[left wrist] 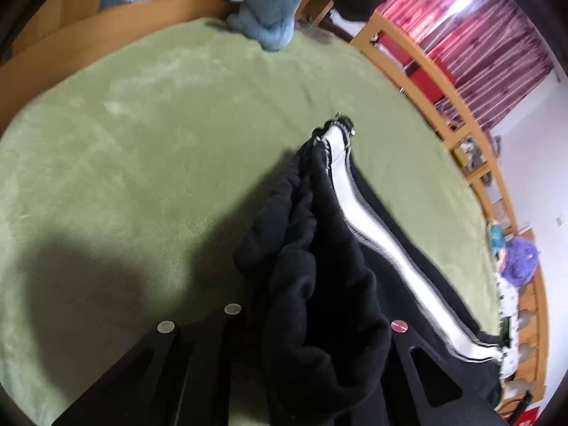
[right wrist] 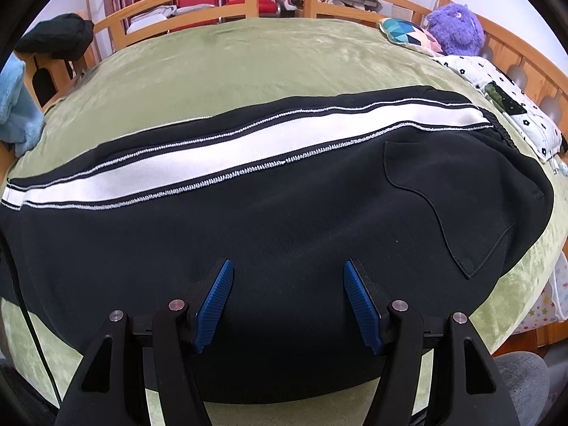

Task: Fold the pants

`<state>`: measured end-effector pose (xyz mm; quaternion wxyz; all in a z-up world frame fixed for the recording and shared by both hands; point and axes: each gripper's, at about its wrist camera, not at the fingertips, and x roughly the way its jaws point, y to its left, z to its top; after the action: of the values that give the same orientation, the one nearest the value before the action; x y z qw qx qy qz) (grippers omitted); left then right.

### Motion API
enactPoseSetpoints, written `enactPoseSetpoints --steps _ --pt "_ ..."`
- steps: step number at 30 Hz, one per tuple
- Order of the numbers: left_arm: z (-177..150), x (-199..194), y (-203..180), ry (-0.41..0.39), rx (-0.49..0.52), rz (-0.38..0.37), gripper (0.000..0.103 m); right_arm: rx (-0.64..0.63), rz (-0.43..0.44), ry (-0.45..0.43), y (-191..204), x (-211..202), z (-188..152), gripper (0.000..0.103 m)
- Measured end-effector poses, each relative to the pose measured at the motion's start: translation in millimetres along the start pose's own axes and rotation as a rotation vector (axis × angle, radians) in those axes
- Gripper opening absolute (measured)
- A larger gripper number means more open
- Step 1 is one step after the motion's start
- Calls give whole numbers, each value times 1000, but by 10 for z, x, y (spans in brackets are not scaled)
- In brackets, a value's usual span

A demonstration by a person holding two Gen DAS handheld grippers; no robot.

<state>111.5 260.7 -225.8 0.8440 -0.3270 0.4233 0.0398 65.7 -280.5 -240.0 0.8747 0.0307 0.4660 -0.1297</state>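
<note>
My left tongs (left wrist: 312,323) are clamped on a thick bunch of the black pants (left wrist: 319,284), which fills the lower middle of the left wrist view and hides the tips. From that bunch the fabric runs up toward the centre of the frame, lifted off the green blanket (left wrist: 159,142) on the bed, and its white side stripe (left wrist: 383,234) slants from the centre down to the lower right. A dark shadow lies on the blanket at lower left. At the top of the frame a light blue fleece (left wrist: 269,10) hangs onto the blanket's edge, and the wooden bed rail (left wrist: 426,71) curves down the right side with red curtains (left wrist: 479,35) behind it.

My right tongs (right wrist: 287,305) stand open, the two blue ribbed pads (right wrist: 216,305) well apart at the bottom of the right wrist view, over the near edge of the pants (right wrist: 266,248); I cannot tell whether they touch the cloth. Here the pants lie flat across the middle of the frame on the green blanket (right wrist: 248,64), with the white stripe (right wrist: 230,152) sweeping from left edge to upper right and a back pocket (right wrist: 454,206) at right. In the upper right sit a purple plush toy (right wrist: 456,28) and a patterned cushion (right wrist: 404,32), with a white flower-print cloth (right wrist: 497,85) just below them. A black garment (right wrist: 56,37) hangs on the rail at upper left.
</note>
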Motion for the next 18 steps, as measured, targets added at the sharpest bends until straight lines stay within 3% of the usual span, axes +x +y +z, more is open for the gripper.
enactPoseSetpoints --steps 4,7,11,14,18 --pt "-33 -326 126 -19 -29 -82 12 -2 8 -14 -31 -106 -9 64" --pt "-121 -480 225 -32 -15 -80 12 0 6 -32 -89 -195 -24 64" --pt "-219 -305 354 13 -19 -26 15 12 11 -39 -199 -264 -78 64" --pt "-250 -203 405 78 -48 79 38 16 22 -39 -297 -289 -116 64" --pt "-259 -493 295 21 12 183 44 26 22 -58 -483 -361 -116 64"
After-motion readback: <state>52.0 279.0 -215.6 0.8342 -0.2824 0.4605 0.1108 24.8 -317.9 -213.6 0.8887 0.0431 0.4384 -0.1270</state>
